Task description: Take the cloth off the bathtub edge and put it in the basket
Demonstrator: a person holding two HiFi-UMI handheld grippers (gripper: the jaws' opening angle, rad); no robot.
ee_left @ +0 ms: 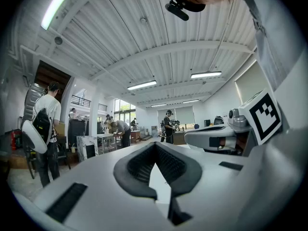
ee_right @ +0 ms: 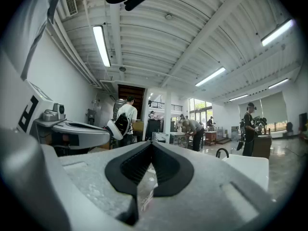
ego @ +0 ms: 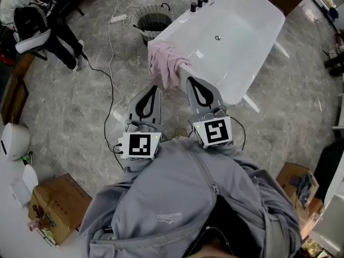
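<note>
A pink cloth (ego: 165, 62) hangs over the near left corner of the white bathtub (ego: 252, 42). A dark wire basket (ego: 153, 20) stands on the floor just left of the tub's far end. My left gripper (ego: 153, 89) is held level in front of me, shut and empty, short of the cloth. My right gripper (ego: 192, 81) is beside it, shut and empty, its tip just below the cloth's lower edge. In the left gripper view the left gripper (ee_left: 155, 146) has its jaws together; in the right gripper view the right gripper (ee_right: 152, 144) likewise.
A white power strip (ego: 119, 18) and black cable (ego: 107, 79) lie on the grey floor to the left. A person with a backpack (ego: 37, 23) stands at far left. Cardboard boxes (ego: 58, 206) sit at lower left and lower right. Black taps (ego: 204, 0) line the tub's far end.
</note>
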